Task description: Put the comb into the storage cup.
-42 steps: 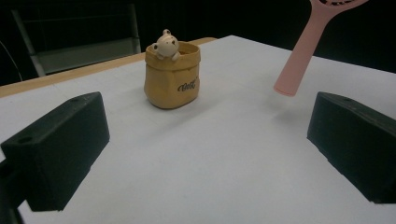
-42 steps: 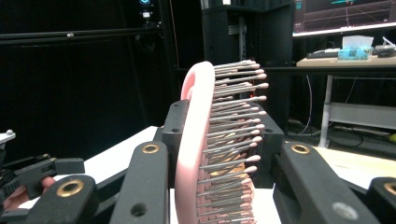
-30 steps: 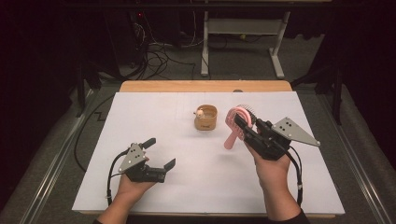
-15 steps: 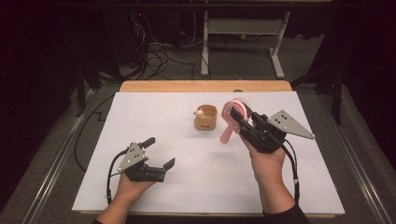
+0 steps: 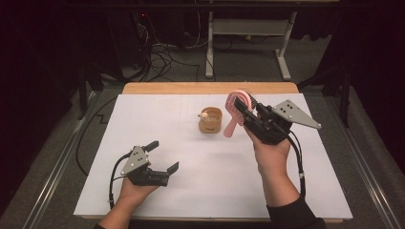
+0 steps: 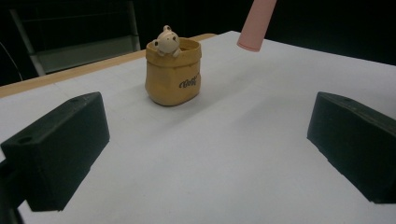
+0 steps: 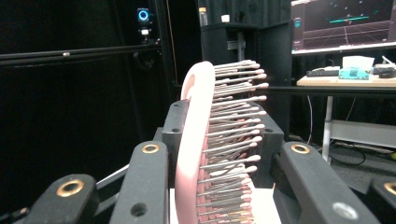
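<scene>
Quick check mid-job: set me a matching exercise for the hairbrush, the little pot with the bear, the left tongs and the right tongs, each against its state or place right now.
Things:
1. pink hairbrush
2. yellow pot
3. left tongs
4. right tongs

States or places:
A. open, nothing between the jaws, low over the white table
B. standing on the table, a small bear figure at its rim
C. shut on the brush head
D. held off the table, handle pointing down beside the pot

Pairs: 1-D, 2-B, 3-A, 4-C
</scene>
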The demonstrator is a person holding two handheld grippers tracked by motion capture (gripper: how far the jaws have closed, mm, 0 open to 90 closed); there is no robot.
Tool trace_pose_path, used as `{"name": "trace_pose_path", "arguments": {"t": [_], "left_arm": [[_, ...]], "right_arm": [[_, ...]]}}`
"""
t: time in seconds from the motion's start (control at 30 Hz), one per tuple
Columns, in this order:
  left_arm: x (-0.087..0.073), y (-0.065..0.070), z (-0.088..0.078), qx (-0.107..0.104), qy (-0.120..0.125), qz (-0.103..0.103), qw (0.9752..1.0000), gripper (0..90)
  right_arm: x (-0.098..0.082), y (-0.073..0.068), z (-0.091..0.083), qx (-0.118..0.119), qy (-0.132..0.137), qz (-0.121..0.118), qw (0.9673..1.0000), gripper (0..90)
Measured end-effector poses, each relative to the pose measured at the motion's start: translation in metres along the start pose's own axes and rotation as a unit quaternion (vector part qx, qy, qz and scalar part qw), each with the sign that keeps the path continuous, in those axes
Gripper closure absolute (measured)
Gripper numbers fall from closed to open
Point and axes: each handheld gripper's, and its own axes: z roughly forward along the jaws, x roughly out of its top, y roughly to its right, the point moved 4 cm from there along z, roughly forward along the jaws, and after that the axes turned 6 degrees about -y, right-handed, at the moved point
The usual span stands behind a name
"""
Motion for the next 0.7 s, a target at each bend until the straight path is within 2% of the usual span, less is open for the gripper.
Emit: {"name": "trace_pose_path", "arguments": {"t": [0.23, 0.7], "left_arm": [[0.000, -0.001, -0.001, -0.002, 0.002, -0.005, 1.0000, 0.0], [-0.001, -0.001, 0.000, -0.004, 0.001, -0.005, 1.0000, 0.0]], "right_arm": [[0.009, 0.001, 0.008, 0.000, 0.011, -0.003, 0.9999, 67.0], [0.020, 0.003, 0.028, -0.012, 0.014, -0.015, 0.9997, 66.9]]}}
